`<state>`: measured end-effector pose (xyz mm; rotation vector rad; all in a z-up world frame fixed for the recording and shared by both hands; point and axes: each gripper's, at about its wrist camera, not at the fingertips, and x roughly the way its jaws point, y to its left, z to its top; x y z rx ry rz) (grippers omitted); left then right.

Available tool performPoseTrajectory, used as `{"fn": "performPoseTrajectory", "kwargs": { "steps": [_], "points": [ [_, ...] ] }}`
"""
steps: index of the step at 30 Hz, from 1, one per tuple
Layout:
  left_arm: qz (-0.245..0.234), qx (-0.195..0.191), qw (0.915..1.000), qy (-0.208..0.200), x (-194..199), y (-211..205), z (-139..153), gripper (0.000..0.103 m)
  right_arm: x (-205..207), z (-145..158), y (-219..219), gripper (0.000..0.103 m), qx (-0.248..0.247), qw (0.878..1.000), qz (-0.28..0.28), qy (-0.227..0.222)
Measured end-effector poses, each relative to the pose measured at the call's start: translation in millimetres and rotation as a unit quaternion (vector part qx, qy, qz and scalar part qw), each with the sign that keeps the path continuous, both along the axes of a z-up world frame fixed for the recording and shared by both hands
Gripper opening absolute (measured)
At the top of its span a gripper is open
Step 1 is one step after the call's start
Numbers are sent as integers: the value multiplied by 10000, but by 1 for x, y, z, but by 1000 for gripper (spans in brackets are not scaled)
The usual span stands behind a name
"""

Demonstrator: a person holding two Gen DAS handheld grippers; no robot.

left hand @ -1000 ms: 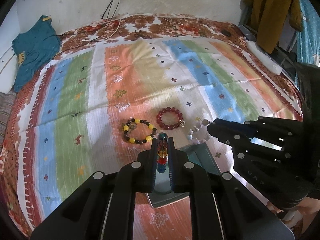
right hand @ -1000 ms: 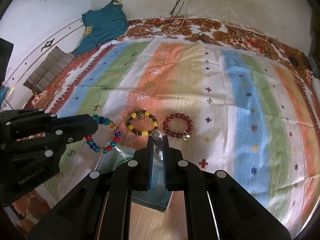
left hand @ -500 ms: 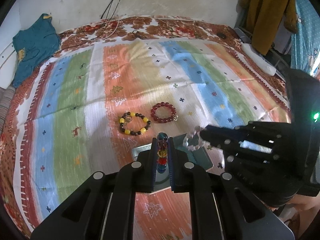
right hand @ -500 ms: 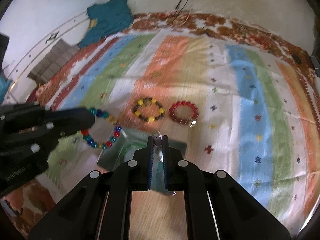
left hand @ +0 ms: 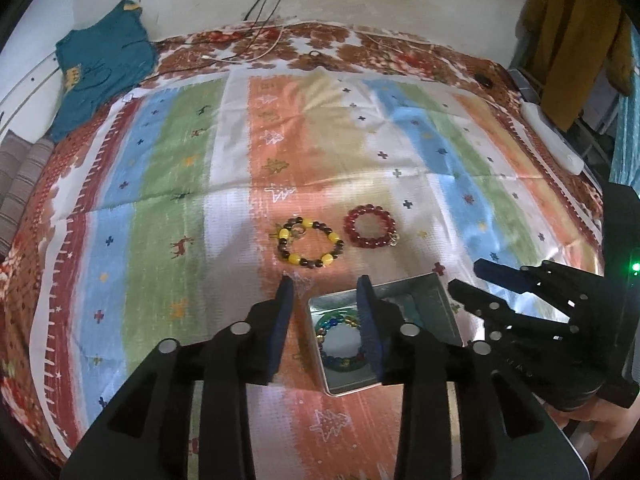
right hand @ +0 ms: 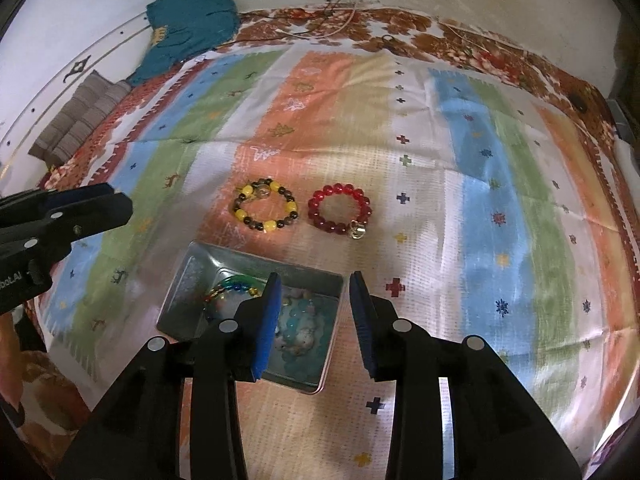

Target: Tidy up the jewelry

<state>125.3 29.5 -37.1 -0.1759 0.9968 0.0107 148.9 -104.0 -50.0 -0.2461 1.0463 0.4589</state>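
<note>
Two grippers you hold hover above metal tin [right hand: 184,280], both empty. Your left gripper [left hand: 325,288]: jaws spread wide, over tin's left edge. Your right gripper [right hand: 313,284]: jaws spread wide, over tin's right half. Inside tin: multicolor bead bracelet [left hand: 338,340] in left part, pale bead bracelet [right hand: 300,332] in right part. Just beyond tin, on striped cloth [right hand: 480,168]: yellow-and-dark bracelet [right hand: 265,205] left, red bracelet [right hand: 339,208] right, near each other, not touching. Far back: teal garment [right hand: 192,24] by wall.

A striped cloth [left hand: 168,184] covers the bed, with a teal garment [left hand: 100,68] and mustard garment [left hand: 576,36] at its edges
</note>
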Motion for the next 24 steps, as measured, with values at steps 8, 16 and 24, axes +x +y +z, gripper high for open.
{"fn": "performPoseTrajectory", "kwargs": {
  "steps": [8, 16, 24],
  "points": [
    [203, 138, 9995, 183, 12, 11, -13, 43, 13, 0, -5, 45, 134, 9997, -189, 19],
    [386, 212, 9986, 283, 30, 18, -25, 60, 32, -3, -7, 54, 165, 9992, -354, 49],
    [505, 354, 9970, 464, 47, 22, -37, 65, 47, -10, -9, 67, 265, 9984, -465, 165]
  ]
}}
